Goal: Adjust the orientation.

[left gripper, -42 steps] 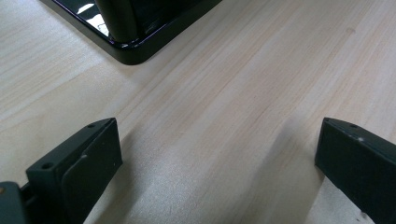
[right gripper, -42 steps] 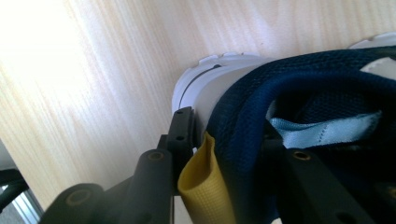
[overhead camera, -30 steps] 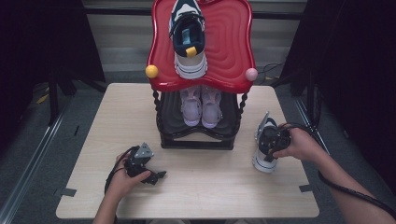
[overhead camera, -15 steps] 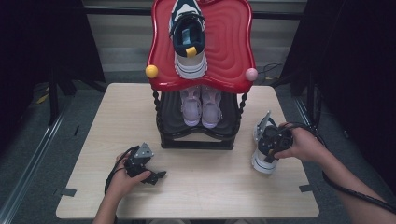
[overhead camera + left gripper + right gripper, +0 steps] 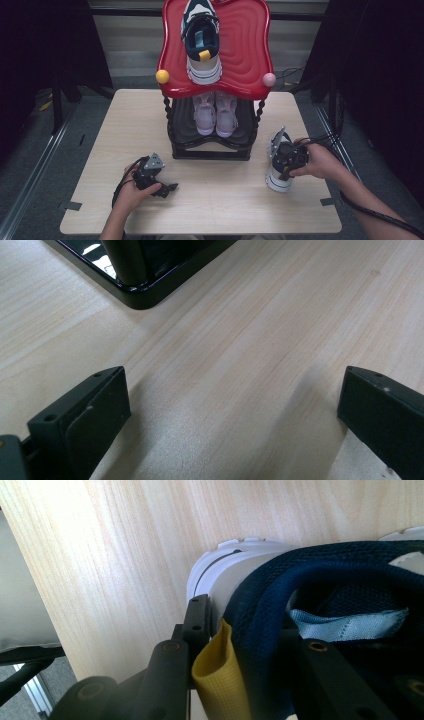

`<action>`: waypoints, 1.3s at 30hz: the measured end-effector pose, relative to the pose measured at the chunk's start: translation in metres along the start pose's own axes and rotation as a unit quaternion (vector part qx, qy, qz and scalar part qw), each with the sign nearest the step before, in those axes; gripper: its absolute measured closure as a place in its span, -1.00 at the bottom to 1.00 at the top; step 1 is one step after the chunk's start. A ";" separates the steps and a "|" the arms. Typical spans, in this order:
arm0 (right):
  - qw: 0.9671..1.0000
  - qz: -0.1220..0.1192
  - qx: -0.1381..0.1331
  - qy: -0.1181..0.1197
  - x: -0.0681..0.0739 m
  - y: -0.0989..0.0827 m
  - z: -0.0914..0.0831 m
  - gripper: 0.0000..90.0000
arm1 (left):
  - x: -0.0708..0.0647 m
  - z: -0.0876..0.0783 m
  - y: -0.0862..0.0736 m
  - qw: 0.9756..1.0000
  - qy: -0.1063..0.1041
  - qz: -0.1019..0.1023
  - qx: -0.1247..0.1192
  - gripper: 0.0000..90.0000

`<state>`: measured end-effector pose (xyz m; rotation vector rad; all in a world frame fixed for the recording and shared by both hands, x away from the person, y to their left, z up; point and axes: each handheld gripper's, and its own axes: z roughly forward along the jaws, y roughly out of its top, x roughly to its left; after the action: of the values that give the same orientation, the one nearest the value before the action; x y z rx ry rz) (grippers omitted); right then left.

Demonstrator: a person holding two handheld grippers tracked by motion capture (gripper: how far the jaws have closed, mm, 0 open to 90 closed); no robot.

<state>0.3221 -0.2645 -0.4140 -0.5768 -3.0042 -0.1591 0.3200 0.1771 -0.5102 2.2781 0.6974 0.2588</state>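
Although no brand mark or lettering can be read on any surface, the right hand-held gripper (image 5: 281,161) is seen closed on the heel collar of a navy-and-white sneaker (image 5: 278,172), its jaws pinching the dark mesh beside a yellow pull tab (image 5: 220,680). The sneaker rests on the pale wooden worktop (image 5: 215,200) at the right, near the black base of a two-tier shoe stand (image 5: 210,152); its long axis runs roughly front to back, though the gripper and the right hand (image 5: 320,162) cover much of it and the toe direction cannot be told. The left hand-held gripper (image 5: 165,189) lies low over the worktop at the front left, its jaws spread wide and empty, with one corner of the stand's base beyond them. On the stand's red top shelf (image 5: 250,45) a matching sneaker (image 5: 202,40) lies heel toward the person, while a pale pink pair (image 5: 215,114) sits on the lower tier, partly shadowed.
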 end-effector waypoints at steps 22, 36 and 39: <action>1.000 0.000 0.026 0.009 0.000 0.004 0.000 0.56 | 0.000 0.000 0.000 1.000 0.000 0.000 0.000 -1.00; 0.999 -0.015 0.029 0.001 0.005 0.001 -0.025 0.56 | 0.000 0.000 0.000 1.000 0.001 -0.002 -0.002 -1.00; 0.999 -0.010 0.035 0.003 0.007 0.002 -0.033 0.56 | 0.000 0.000 0.000 1.000 0.001 -0.002 -0.002 -1.00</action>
<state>0.3181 -0.2639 -0.3808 -0.5381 -2.9963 -0.0553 0.3199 0.1769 -0.5104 2.2718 0.7012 0.2598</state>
